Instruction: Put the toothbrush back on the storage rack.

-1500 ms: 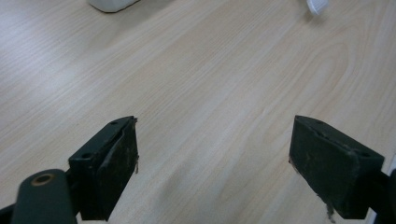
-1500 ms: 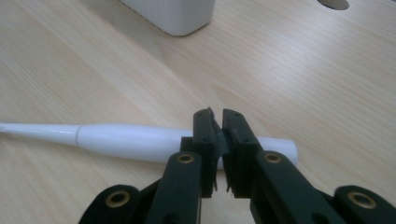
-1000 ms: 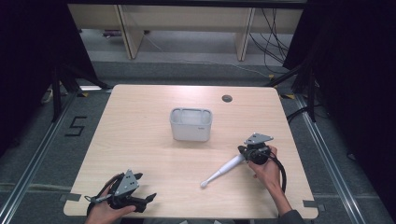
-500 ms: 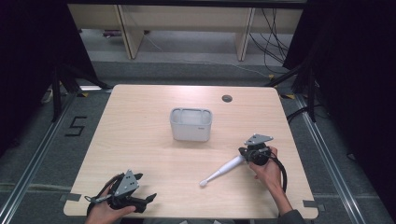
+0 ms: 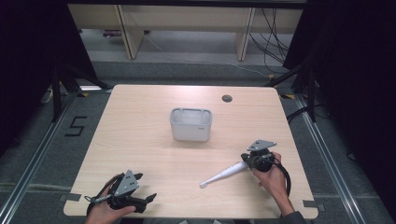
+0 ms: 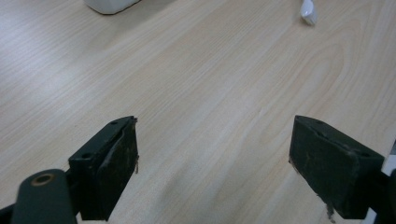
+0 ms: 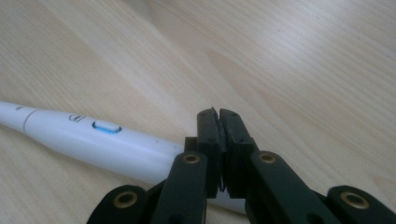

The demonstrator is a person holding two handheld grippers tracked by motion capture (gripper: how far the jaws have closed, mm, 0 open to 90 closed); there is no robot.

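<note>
- Toothbrush (image 5: 225,173): a white electric one, lying flat on the pale wooden bench (image 5: 149,140) at the front right; its thin head end points toward the front middle of the bench, and its thick handle end reaches the right gripper (image 5: 250,162)
- Right gripper: held in the person's right hand (image 5: 273,177) near the bench's right front; in the right gripper view its two black fingers (image 7: 208,140) stand pressed together, pad against pad, with nothing between them
- In that same view the toothbrush (image 7: 93,140) lies just beside and under the closed fingers, its handle passing below them at the left (a blue-lit button shows on its upper side); whether the fingers touch it I cannot tell
- Left gripper (image 5: 140,201): held in the left hand (image 5: 105,212) at the front left corner of the bench, well apart from the toothbrush; the left gripper view shows its fingers (image 6: 114,168) spread wide over bare wood, holding nothing
- White bin (image 5: 190,124): a small open-topped container, upright near the middle of the bench, beyond both grippers and apart from the toothbrush
- Round dark grommet (image 5: 227,98) sits in the bench top near the far edge, right of centre
</note>
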